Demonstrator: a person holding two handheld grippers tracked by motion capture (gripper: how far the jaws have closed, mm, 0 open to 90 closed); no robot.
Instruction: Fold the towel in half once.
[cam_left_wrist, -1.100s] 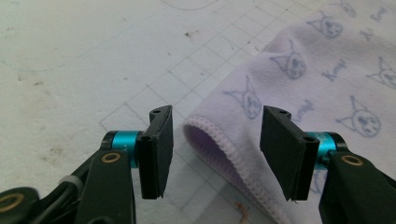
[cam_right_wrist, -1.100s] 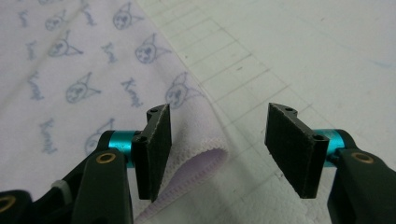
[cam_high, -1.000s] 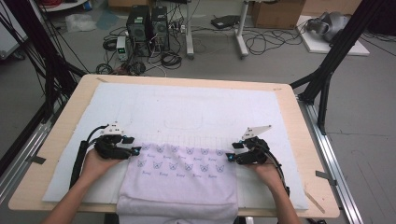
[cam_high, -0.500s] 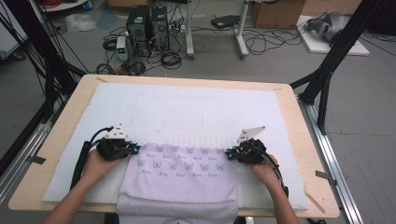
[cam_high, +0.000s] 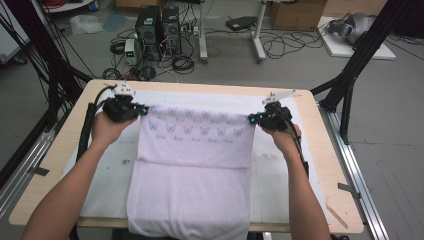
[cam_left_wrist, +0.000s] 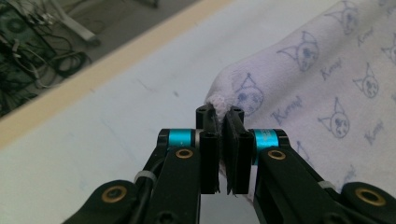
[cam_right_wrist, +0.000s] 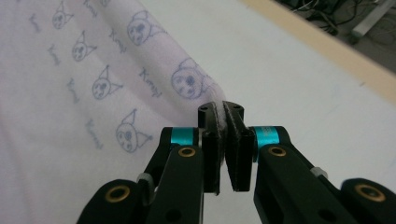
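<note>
Both corners of the pale cat-print cloth (cam_high: 195, 165) have come up off the mat and away from me since a second ago, when they lay flat near the table's near edge. Its far edge now hangs stretched between my two hands over the middle of the white mat (cam_high: 280, 180), while the near part lies flat and drapes over the table's front edge. My left gripper (cam_left_wrist: 223, 114) has just closed and is now clamped on the left corner, with fabric bunched between the pads. My right gripper (cam_right_wrist: 221, 112) has done the same on the right corner. With both corners secured and lifted, I judge the cloth is ready to be carried forward, either to spread it or fold it over.
</note>
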